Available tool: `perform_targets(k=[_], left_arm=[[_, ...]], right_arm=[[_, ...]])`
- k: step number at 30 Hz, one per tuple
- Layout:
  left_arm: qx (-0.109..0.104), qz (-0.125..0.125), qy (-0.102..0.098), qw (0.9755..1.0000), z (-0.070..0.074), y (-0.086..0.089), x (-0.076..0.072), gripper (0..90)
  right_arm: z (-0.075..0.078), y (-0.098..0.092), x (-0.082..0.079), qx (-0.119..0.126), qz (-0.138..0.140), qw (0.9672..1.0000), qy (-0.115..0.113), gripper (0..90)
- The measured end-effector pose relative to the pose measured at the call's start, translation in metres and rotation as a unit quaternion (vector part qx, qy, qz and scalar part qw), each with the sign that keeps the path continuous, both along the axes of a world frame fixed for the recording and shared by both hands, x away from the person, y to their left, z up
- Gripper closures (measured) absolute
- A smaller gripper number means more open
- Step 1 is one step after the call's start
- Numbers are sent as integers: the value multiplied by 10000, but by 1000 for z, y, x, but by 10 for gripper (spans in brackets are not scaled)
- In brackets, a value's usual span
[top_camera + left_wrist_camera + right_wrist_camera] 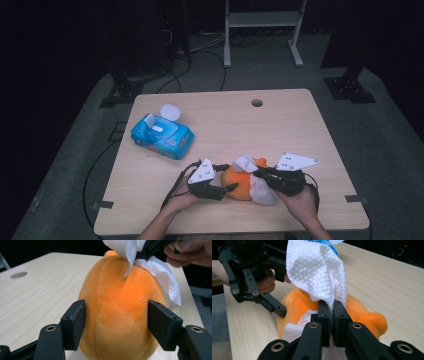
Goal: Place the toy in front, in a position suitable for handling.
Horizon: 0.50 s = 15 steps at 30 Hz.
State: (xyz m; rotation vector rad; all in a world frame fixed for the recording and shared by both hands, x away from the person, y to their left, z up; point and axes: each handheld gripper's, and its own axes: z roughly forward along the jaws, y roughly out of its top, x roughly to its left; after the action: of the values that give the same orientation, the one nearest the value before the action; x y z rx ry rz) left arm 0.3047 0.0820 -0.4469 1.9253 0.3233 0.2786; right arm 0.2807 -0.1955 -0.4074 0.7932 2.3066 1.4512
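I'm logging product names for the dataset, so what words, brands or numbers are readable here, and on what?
None can be read.
Blue wipes pack: printing on its wrapper, too small and blurred to read.
Orange plush toy, white wipe, table: no text seen.

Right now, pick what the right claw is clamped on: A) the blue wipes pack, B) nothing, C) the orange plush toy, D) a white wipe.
D: in the right gripper view, the right claw has its jaws pressed together on the white wipe, which lies over the orange plush toy.
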Motion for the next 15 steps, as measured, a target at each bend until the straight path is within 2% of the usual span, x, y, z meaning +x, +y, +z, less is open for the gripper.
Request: perform_targets(k=[2, 8, 10, 12, 13, 14, 15], left_arm=[[-33, 10, 68, 10000, -1, -1, 0, 349], [-35, -94, -91, 9999, -3, -2, -1, 376], [7, -68, -45, 10000, -1, -3, -3, 366], [85, -20, -23, 10000, 1, -4, -4, 311], [130, 113, -14, 9999, 3, -5, -5, 253], [150, 275, 32, 9995, 3, -5, -4, 159], [129, 295, 154, 9994, 3, -5, -3, 95]], right_arm=[[-1, -1, 0, -20, -52, 10000, 32, 857], [-4, -2, -2, -35, -81, 9999, 123, 857], [-4, -3, -1, -34, -66, 9999, 139, 857], [-5, -4, -1, -23, -45, 9999, 157, 857], [-5, -4, -1, -23, -32, 9998, 173, 857], [-5, -4, -1, -22, -29, 9998, 213, 857], [-6, -4, -1, -6, -25, 9997, 228, 857]])
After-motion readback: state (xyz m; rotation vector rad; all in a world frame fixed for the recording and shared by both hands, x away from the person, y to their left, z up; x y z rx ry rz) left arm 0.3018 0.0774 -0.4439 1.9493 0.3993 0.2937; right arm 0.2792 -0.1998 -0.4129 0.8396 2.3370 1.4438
